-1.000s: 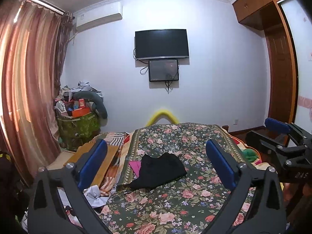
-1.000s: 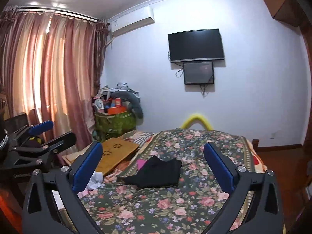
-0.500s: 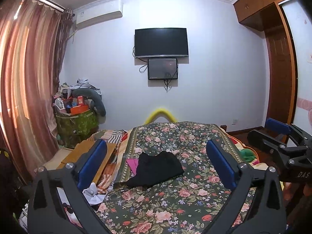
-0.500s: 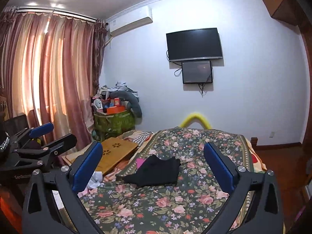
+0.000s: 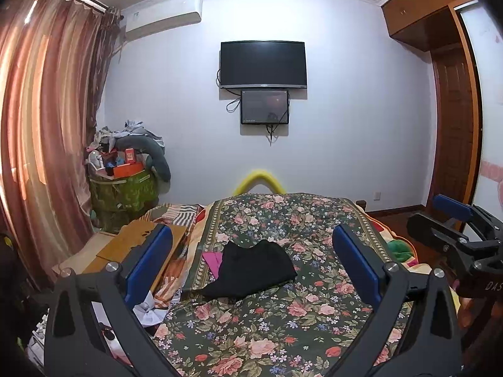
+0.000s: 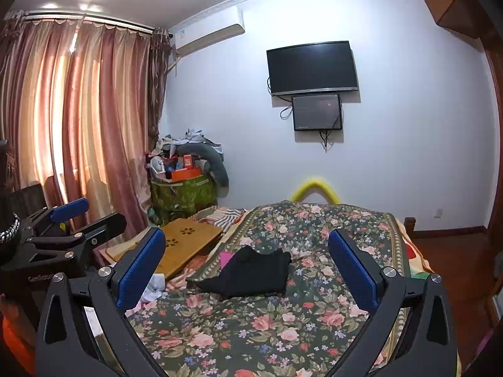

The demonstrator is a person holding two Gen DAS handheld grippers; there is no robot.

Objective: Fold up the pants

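Plainly, the black pants point(image 5: 251, 268) are seen lying in a loose, crumpled heap on the floral bedspread point(image 5: 283, 314), toward its left half. A pink cloth point(image 5: 212, 259) is tucked just beside them on their left edge, partly covered. Further left, a wooden board point(image 6: 185, 245) is laid over striped bedding at the bed's side. The left hand-held gripper point(image 5: 251, 267) is held above the near end of the bed, its blue-padded fingers point(image 5: 147, 264) spread wide with nothing between them, the pants framed in the gap but well apart from the pads. The right hand-held gripper point(image 6: 246, 267) is likewise spread wide and empty. Beyond the bed, a television point(image 5: 263, 64) is mounted on the wall, and curtains point(image 6: 78, 119) are drawn at the left.
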